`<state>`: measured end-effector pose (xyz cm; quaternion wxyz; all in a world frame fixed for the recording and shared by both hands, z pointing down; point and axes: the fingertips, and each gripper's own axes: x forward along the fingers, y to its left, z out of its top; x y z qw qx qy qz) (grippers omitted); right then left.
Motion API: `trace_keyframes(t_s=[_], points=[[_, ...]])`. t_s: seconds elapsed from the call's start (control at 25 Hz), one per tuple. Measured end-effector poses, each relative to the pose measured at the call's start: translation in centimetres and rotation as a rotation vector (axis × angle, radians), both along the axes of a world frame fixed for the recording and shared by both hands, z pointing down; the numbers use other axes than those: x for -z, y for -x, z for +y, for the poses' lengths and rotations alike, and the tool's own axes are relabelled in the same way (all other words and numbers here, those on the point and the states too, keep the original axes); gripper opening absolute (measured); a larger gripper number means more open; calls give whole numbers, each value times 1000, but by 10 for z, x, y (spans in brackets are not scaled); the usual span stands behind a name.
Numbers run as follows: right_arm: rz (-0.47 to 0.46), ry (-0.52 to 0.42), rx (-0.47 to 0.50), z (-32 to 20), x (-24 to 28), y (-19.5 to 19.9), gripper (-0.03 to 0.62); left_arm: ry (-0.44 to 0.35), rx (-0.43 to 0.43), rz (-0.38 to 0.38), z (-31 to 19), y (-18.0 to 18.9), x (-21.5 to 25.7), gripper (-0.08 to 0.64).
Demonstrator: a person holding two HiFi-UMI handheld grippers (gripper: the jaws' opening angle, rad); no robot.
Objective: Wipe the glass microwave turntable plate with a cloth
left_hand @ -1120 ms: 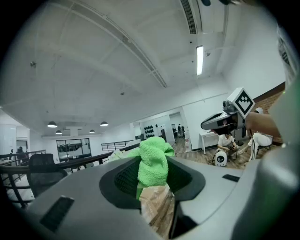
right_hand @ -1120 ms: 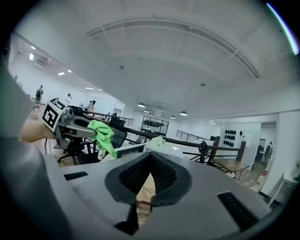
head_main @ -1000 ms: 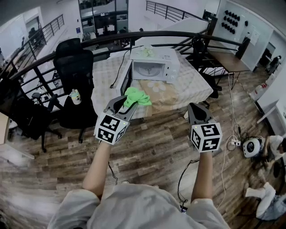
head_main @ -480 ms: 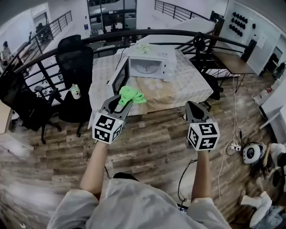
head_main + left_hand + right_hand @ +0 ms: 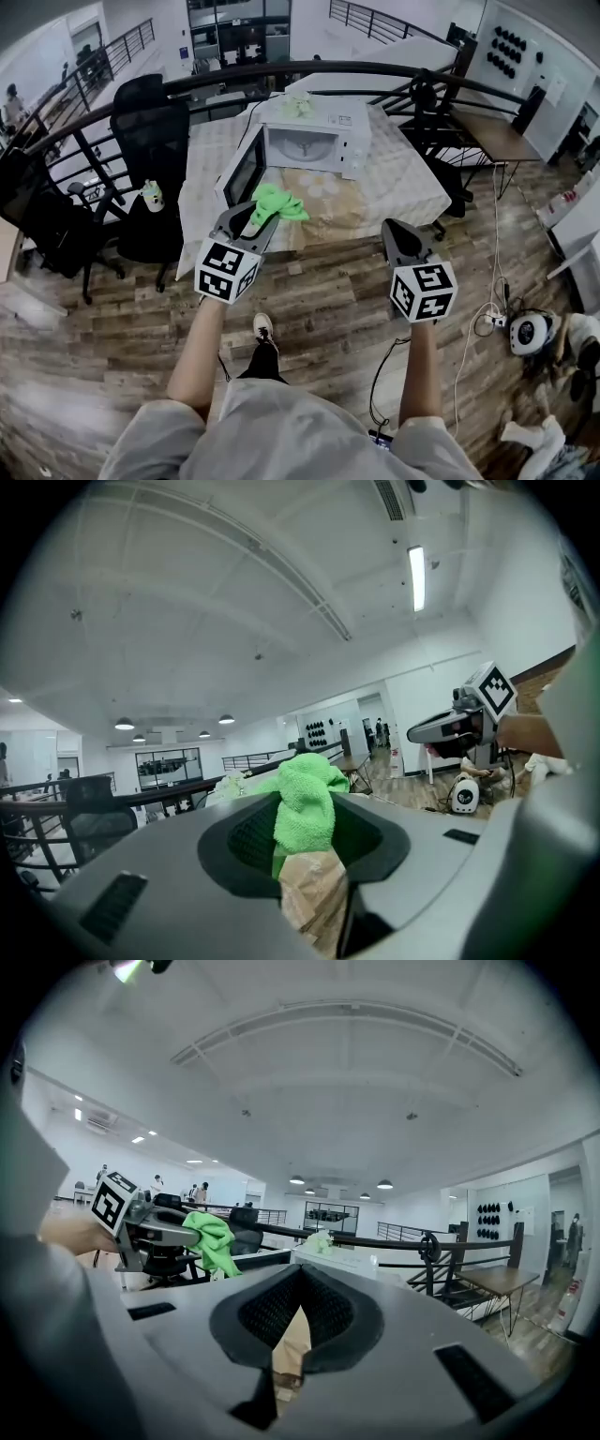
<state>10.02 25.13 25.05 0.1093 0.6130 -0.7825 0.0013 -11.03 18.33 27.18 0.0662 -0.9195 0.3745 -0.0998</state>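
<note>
My left gripper [image 5: 255, 214] is shut on a bright green cloth [image 5: 277, 202], which bunches up past its fingertips [image 5: 305, 803]. It hangs over the floor just short of the table's front edge. My right gripper [image 5: 396, 232] is level with it on the right, shut with nothing between its jaws [image 5: 298, 1274]. A white microwave [image 5: 319, 139] stands on the table with its door [image 5: 238, 169] swung open to the left. I cannot make out the glass turntable plate inside the cavity. The right gripper view shows the left gripper [image 5: 155, 1227] holding the cloth [image 5: 214, 1241].
The table [image 5: 412, 187] has a pale patterned cover and a tan mat [image 5: 323, 192] in front of the microwave. Something pale green lies on the microwave's top [image 5: 298, 105]. Black office chairs [image 5: 150, 141] stand at the left, one with a bottle [image 5: 150, 196]. A dark railing [image 5: 394, 70] curves behind.
The person has stepped toward the table, so the microwave and table look nearer and a shoe now shows on the floor. Both grippers keep their hold and spacing.
</note>
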Motion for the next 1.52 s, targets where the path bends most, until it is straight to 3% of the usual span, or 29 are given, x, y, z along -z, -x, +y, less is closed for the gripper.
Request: trace_keyframes(t_s=[0.24, 0.36, 0.56, 0.72, 0.92, 1.08, 1.32, 1.52], points=[[17, 14, -2, -96, -7, -5, 12, 33, -55, -28, -99, -10, -19, 152], [17, 27, -22, -151, -2, -4, 12, 39, -61, 21, -156, -11, -11, 152], [38, 40, -26, -238, 4, 2, 13, -25, -62, 86, -242, -7, 11, 147], [53, 66, -11, -287, -3, 7, 14, -15, -73, 101, -288, -6, 12, 141], [0, 86, 38, -326, -15, 6, 11, 15, -91, 101, -321, -23, 7, 144], [10, 90, 89, -357, -24, -10, 12, 33, -51, 93, -344, -44, -8, 152], [79, 155, 138, -400, -53, -50, 12, 125, 68, 102, -378, -77, -49, 152], [44, 198, 165, -425, -87, -77, 12, 197, 159, 89, -410, -94, -97, 153]])
